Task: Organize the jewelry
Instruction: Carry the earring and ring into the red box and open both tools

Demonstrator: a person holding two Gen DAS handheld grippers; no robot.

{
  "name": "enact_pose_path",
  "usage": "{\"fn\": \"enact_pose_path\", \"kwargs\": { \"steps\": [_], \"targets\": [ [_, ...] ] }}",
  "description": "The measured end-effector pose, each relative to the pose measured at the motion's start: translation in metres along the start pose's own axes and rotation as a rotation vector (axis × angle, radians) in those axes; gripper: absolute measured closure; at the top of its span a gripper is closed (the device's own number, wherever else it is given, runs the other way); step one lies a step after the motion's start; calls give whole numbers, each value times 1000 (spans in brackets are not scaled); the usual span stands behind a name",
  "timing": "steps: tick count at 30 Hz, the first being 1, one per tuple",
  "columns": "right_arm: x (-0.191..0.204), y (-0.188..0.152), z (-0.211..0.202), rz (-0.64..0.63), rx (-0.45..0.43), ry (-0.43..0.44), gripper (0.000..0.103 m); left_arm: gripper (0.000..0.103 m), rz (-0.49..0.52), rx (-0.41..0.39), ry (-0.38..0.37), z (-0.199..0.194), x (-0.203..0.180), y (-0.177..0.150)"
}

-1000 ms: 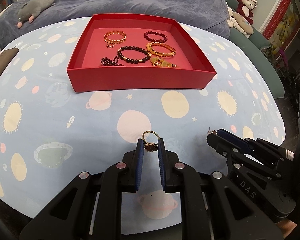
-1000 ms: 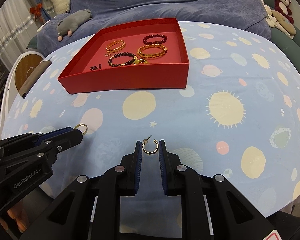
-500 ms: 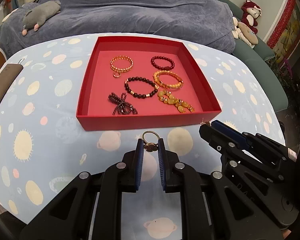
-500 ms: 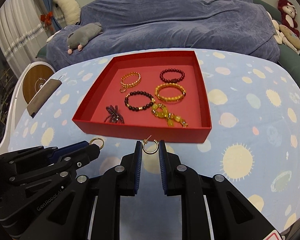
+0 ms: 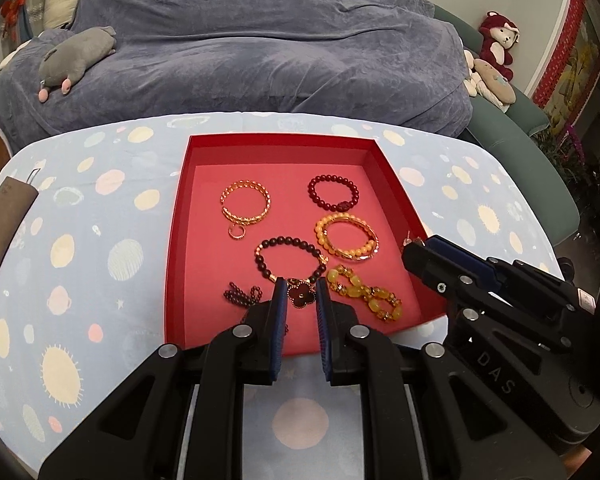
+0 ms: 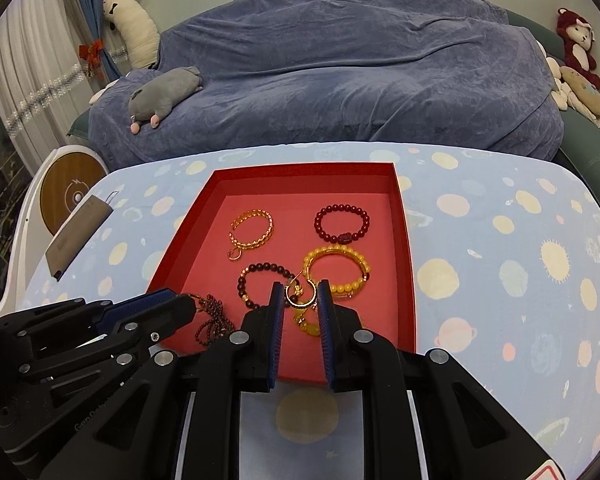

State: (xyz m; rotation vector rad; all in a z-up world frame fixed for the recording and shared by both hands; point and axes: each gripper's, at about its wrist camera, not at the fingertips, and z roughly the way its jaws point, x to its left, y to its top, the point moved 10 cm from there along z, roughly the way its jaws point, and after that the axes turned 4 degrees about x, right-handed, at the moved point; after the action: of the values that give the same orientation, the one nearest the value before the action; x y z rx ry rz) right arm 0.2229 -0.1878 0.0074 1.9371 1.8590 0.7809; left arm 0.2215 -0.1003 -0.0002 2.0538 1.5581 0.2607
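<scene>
A red tray point(image 5: 179, 216) point(image 6: 404, 264) sits on the planet-print tablecloth and holds several bracelets. My left gripper point(image 5: 300, 294) is shut on a gold ring with a dark red clover charm point(image 5: 299, 292), held over the tray's near part. It also shows in the right wrist view point(image 6: 186, 305). My right gripper point(image 6: 300, 294) is shut on a gold hoop earring point(image 6: 300, 294), held over the tray near the yellow bead bracelet point(image 6: 336, 268). The right gripper shows at the tray's right wall in the left wrist view point(image 5: 414, 246).
In the tray lie a gold chain bracelet point(image 5: 245, 202), a dark red bead bracelet point(image 5: 333, 193), a dark bead bracelet point(image 5: 290, 258) and a dark beaded bow point(image 5: 242, 294). A grey pouch point(image 6: 78, 232) lies left. A blue-covered sofa with plush toys point(image 6: 164, 94) stands behind.
Both grippers have moved forward from above the tablecloth to over the tray, still holding the ring and the earring.
</scene>
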Motion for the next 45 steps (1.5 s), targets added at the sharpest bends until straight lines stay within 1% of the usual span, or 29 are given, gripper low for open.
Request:
{"fn": "enact_pose_path", "kwargs": {
  "steps": [3,7,12,20,30,39,45],
  "targets": [
    [-1,7,7,0,1,-1,87,89,-1,-2,16,8,6,10],
    [-3,11,20,4,10,-6,87,89,-15,17,27,21,15,16],
    [-5,11,34,8,25,-12,87,89,-21,33,45,35,23,16],
    [-7,7,50,7,46,-18,87,89,-30,56,50,54,27,14],
    [-8,7,66,2,62,-22,87,89,-26,61,65,69,31,19],
    [-6,7,72,-3,68,-21,87,89,-9,59,81,76,30,22],
    [-7,8,74,-2,66,-31,86,88,14,38,99,76,27,25]
  ]
}}
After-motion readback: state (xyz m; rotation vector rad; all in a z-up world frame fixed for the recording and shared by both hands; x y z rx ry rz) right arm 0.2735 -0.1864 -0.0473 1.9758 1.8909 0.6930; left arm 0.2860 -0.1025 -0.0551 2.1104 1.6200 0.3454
